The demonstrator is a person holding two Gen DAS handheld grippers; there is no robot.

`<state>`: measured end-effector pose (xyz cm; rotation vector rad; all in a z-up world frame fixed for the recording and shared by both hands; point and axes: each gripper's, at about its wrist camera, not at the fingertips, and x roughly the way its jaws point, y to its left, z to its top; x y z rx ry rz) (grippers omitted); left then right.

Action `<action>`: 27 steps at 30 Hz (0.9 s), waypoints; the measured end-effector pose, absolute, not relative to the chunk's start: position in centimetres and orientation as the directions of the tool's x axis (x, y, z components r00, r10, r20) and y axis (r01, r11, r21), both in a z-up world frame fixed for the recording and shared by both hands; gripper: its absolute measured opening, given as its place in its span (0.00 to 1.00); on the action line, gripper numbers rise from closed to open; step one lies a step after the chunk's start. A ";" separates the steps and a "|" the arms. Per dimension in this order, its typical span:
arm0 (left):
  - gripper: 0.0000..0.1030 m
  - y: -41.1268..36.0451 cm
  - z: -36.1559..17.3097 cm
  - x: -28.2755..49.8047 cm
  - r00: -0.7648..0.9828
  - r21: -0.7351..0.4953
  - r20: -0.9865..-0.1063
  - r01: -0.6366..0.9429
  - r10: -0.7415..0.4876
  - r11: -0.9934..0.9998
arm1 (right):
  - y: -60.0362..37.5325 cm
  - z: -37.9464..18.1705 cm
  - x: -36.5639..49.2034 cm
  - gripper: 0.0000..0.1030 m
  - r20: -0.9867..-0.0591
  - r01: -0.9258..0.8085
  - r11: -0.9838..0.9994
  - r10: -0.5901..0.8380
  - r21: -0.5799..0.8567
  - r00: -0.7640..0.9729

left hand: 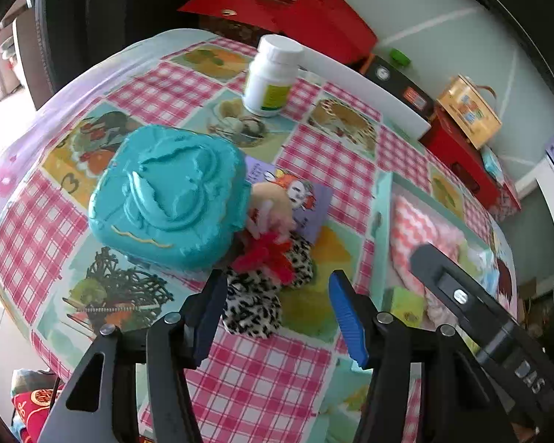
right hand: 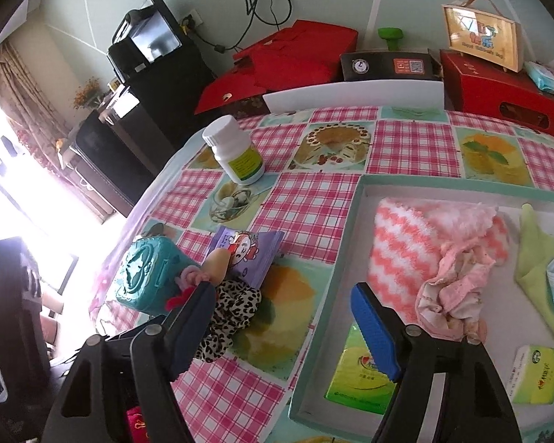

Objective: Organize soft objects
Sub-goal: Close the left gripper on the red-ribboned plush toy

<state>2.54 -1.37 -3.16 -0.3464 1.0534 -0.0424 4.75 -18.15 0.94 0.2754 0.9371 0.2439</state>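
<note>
A leopard-print soft cloth [left hand: 255,306] with a red fluffy tuft [left hand: 266,254] lies on the checked tablecloth, against a teal plastic box [left hand: 170,195]. My left gripper [left hand: 277,275] straddles the cloth. Its dark finger is at the cloth's left edge and its blue pad [left hand: 347,317] stands clear to the right, so it is open. In the right wrist view the same leopard cloth [right hand: 232,317] lies beside the left finger of my right gripper [right hand: 280,288]. That gripper is open and holds nothing, with its blue pad [right hand: 376,332] over the tray's near-left corner.
A teal-rimmed tray [right hand: 354,229] holds a pink-white chevron cloth [right hand: 406,243], a pale pink garment [right hand: 450,295], a green cloth [right hand: 535,258] and tissue packs [right hand: 362,380]. A purple snack packet [right hand: 251,251] and a white bottle [right hand: 236,155] stand on the table. Red boxes [right hand: 295,59] are behind.
</note>
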 end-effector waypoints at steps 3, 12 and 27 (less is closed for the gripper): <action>0.44 -1.2 -3.4 2.8 0.499 -0.297 -0.847 -0.157 -0.184 0.942 | -18.7 1.5 4.6 0.76 -0.743 -0.078 0.936 0.321 0.342 0.587; 0.33 -1.1 -4.2 3.9 0.501 -0.300 -0.851 -0.222 -0.156 0.928 | -19.2 1.8 4.4 0.76 -0.739 -0.068 0.936 0.315 0.345 0.595; 0.19 -1.5 -4.7 3.8 0.498 -0.332 -0.841 -0.167 -0.211 0.928 | -19.1 1.2 4.5 0.76 -0.756 -0.058 0.942 0.301 0.331 0.581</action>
